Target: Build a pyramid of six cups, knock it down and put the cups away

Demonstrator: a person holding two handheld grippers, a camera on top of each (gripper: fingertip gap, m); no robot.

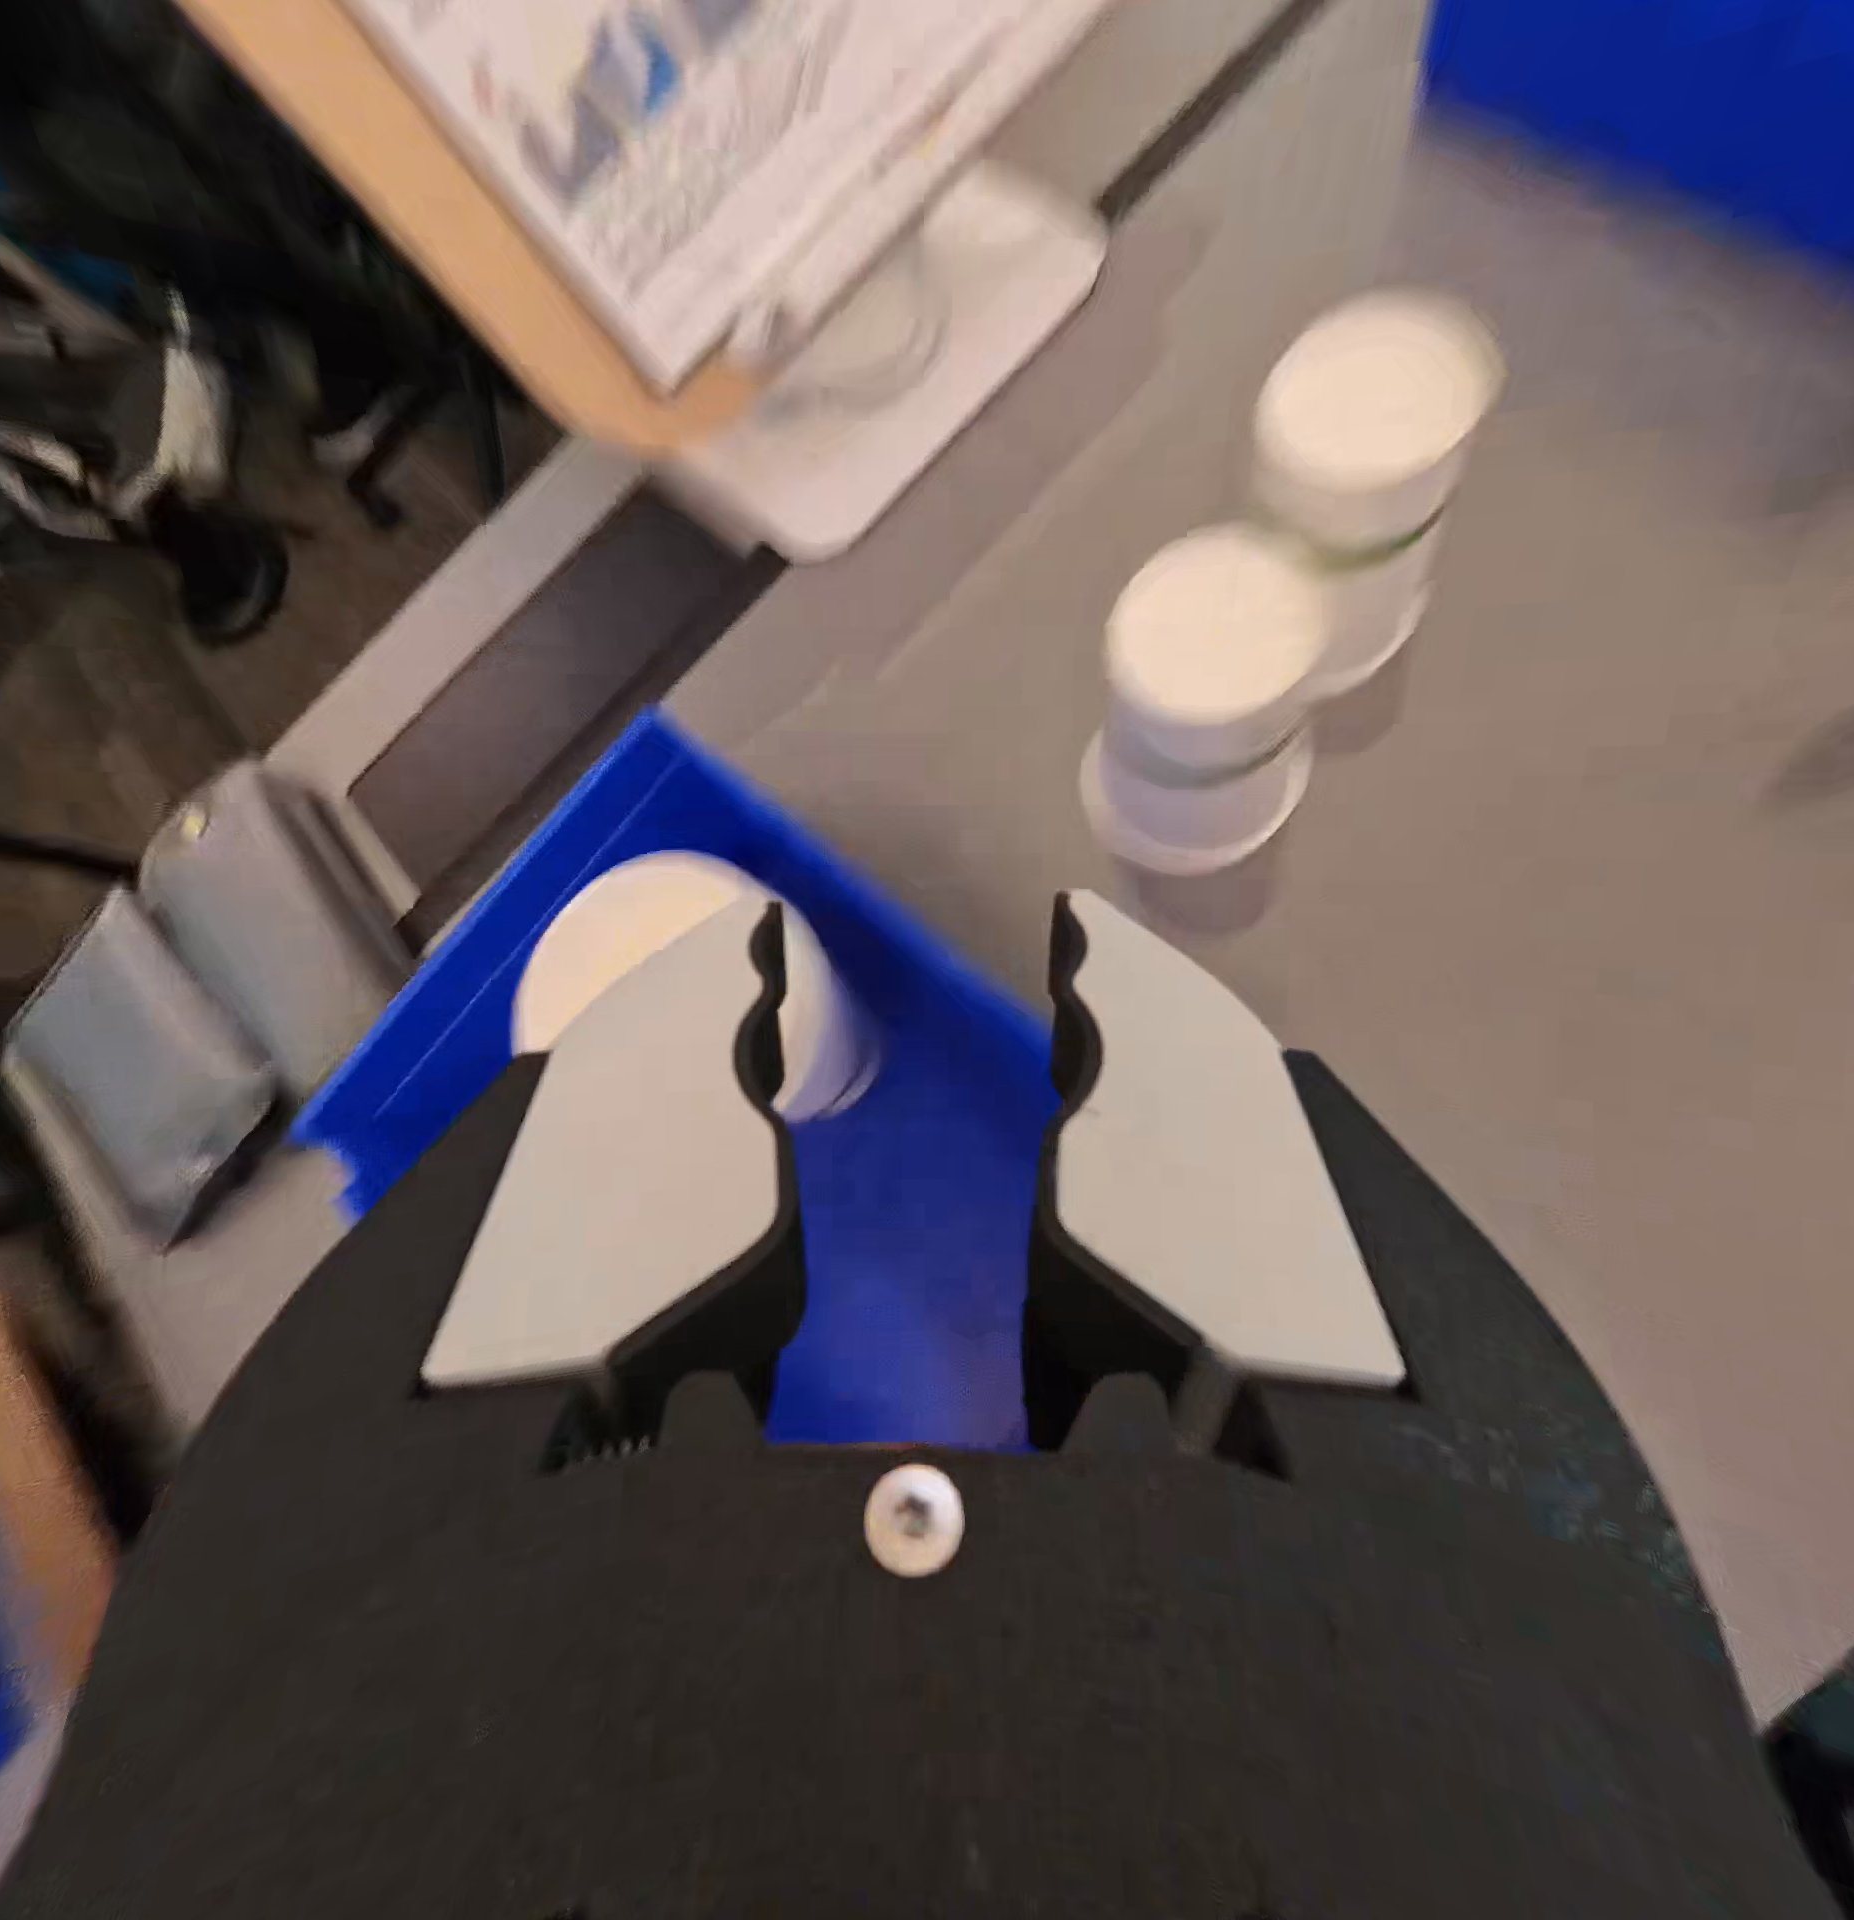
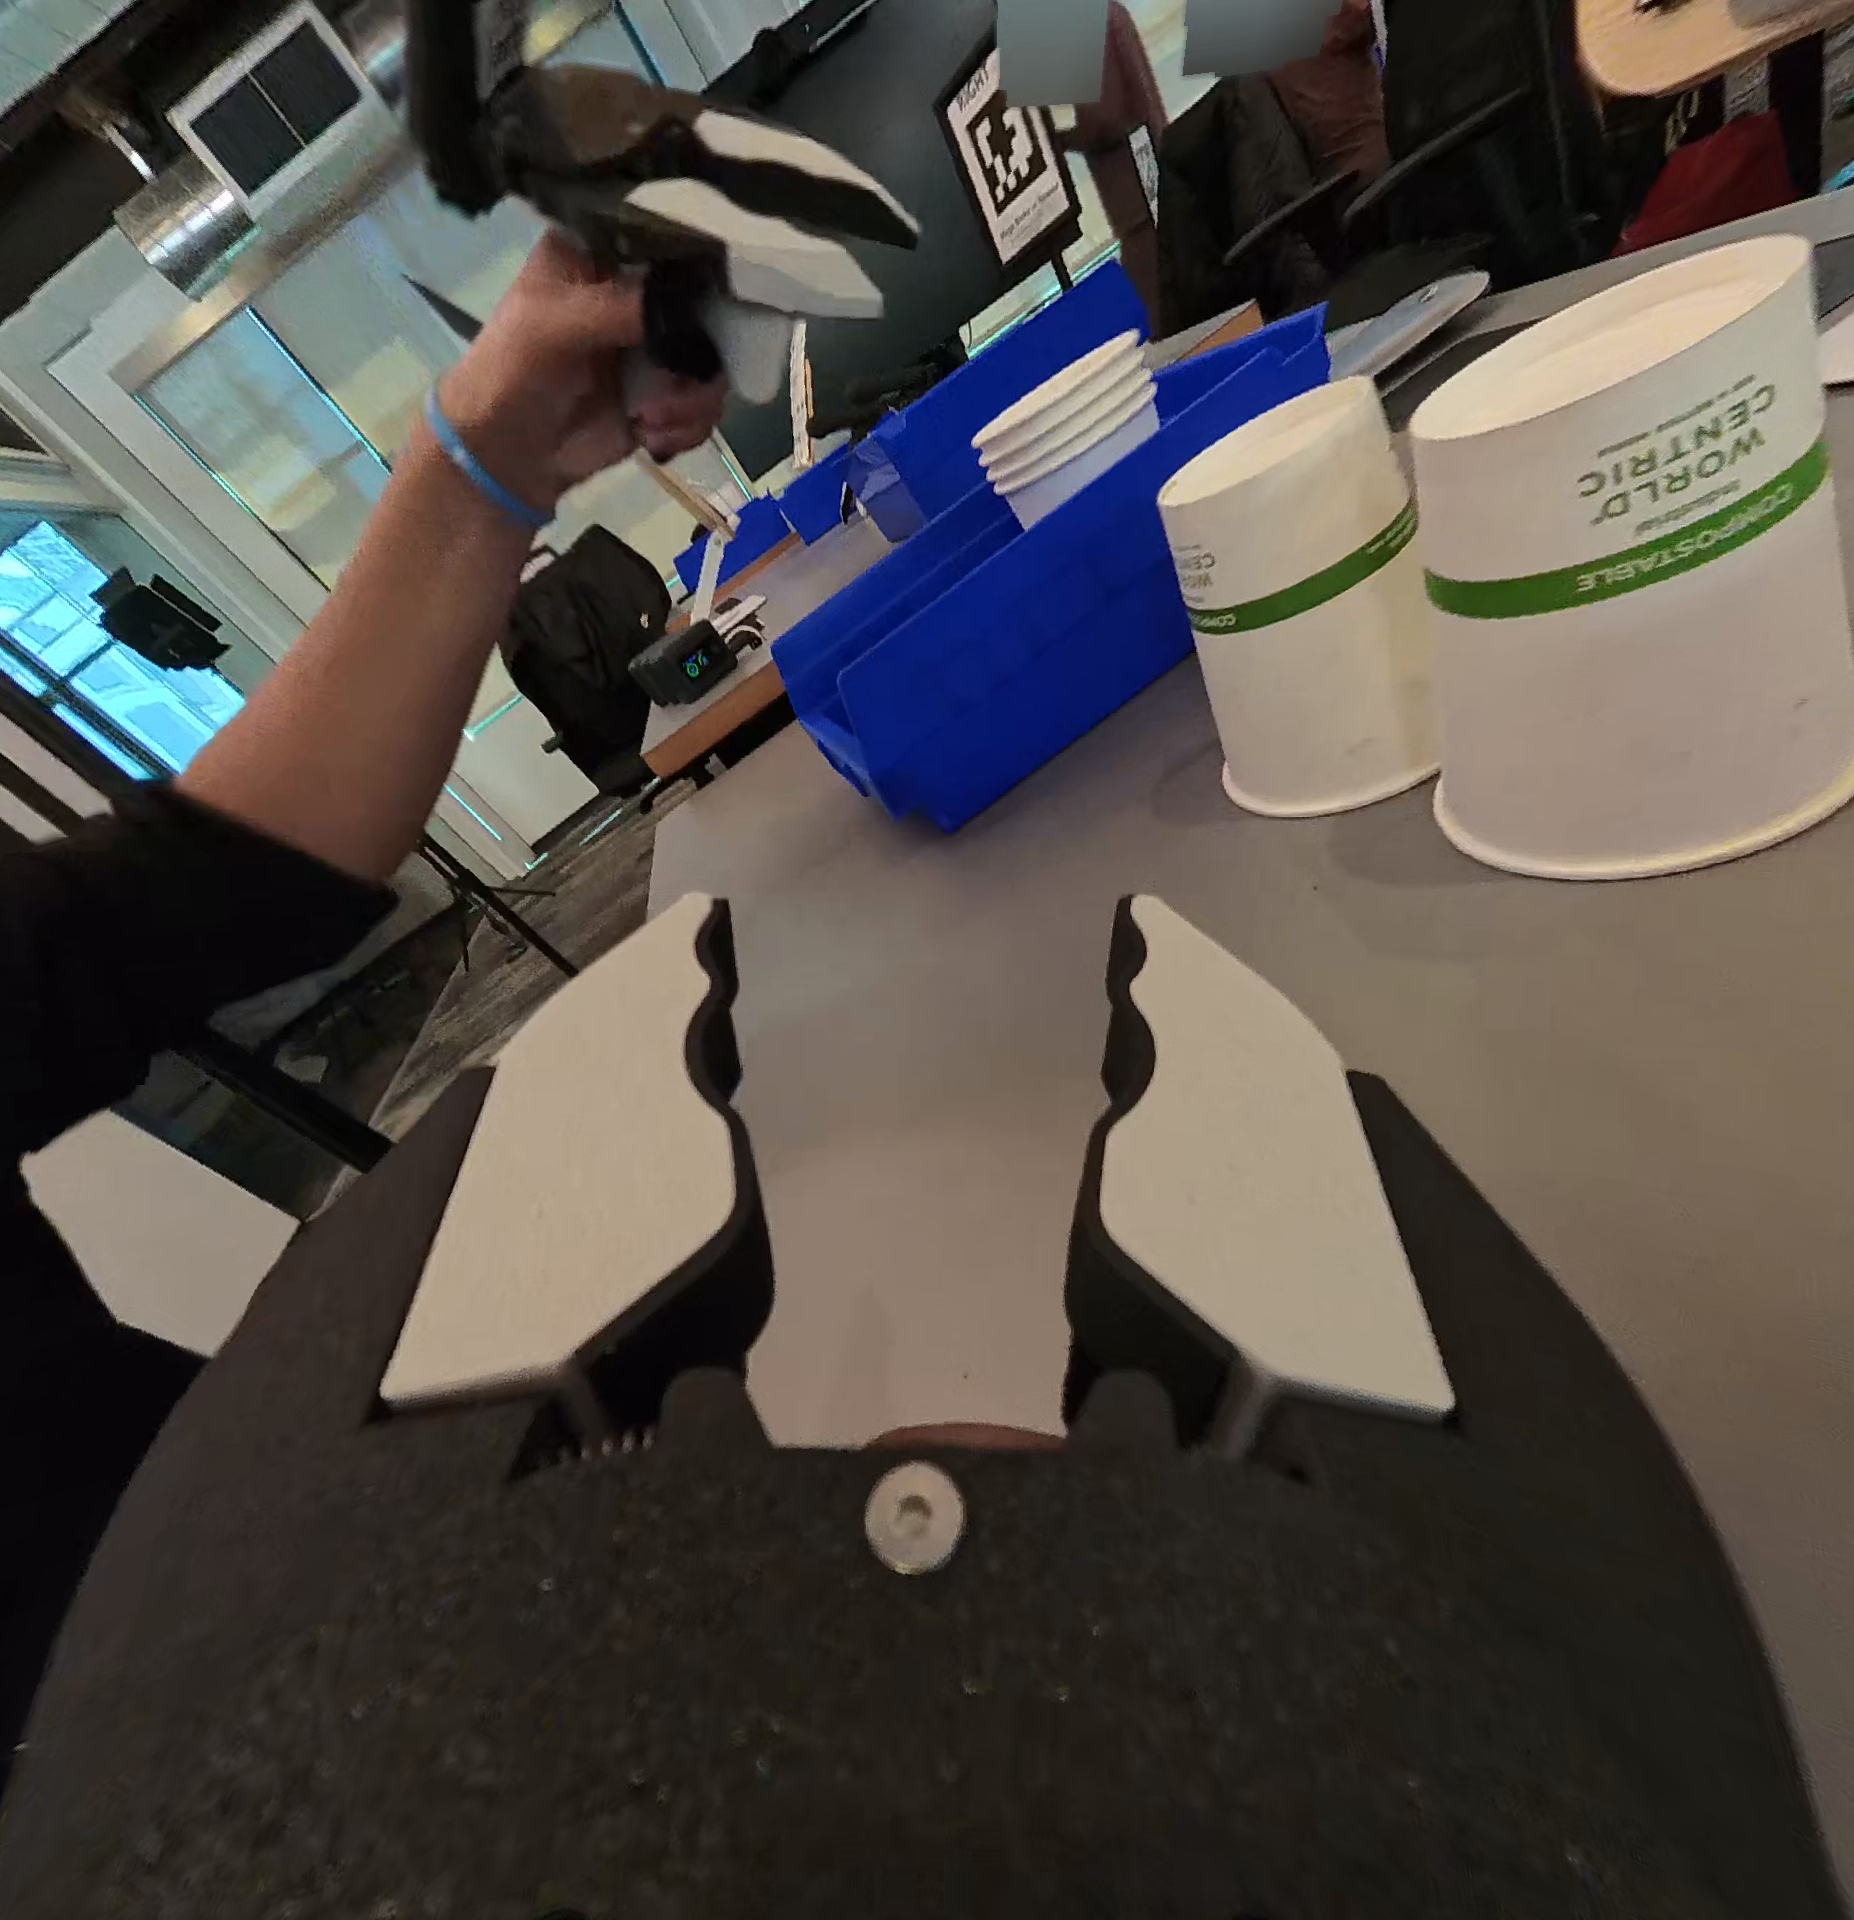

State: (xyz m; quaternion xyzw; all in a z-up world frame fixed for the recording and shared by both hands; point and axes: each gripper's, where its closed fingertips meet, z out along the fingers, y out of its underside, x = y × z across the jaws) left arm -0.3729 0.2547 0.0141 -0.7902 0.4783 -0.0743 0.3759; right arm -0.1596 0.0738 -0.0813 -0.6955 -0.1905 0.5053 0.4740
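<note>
Grey tabletop [image 2: 1006, 862] carries two upside-down paper cups [image 2: 1307, 603], side by side; a nested stack [image 2: 1068, 436] waits in the blue bin [image 2: 985, 665]. Both the left gripper [image 1: 912, 935] and right gripper [image 2: 918, 935] are spread and empty (building looks barely begun, judging by the cups placed).

A black backpack [image 2: 580, 613] sits mid-left of the right wrist view; a black-and-white square marker sign [image 2: 1011, 166] stands at upper centre, dark office chairs [image 2: 1463, 125] upper right.
</note>
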